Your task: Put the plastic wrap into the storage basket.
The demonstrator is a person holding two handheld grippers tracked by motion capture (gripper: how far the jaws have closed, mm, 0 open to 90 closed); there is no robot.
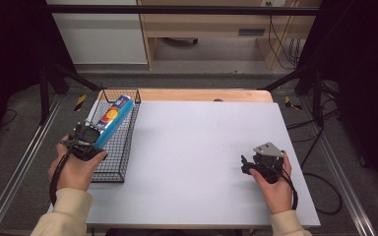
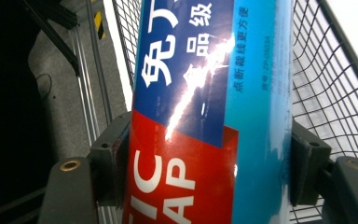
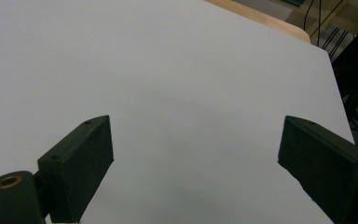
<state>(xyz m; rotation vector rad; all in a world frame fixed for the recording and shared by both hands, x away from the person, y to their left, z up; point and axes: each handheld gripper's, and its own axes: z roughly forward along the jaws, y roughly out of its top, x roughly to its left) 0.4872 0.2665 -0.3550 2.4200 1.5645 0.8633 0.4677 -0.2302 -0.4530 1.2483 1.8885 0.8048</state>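
Note:
A long blue box of plastic wrap (image 1: 112,119) with a red and orange label slants over the black wire basket (image 1: 128,140) at the table's left. My left gripper (image 1: 89,137) is shut on the box's near end. In the left gripper view the box (image 2: 205,93) stands between both pads (image 2: 116,158), with the basket mesh (image 2: 335,88) behind it. My right gripper (image 1: 248,164) rests open at the right front of the table. Its two jaws stand wide apart over the bare white surface (image 3: 182,93) in the right gripper view, nothing between them.
A white sheet (image 1: 197,157) covers most of the wooden table (image 1: 206,95). Black frame legs (image 1: 54,78) stand at both far corners. Cables (image 1: 325,191) lie on the floor at the right.

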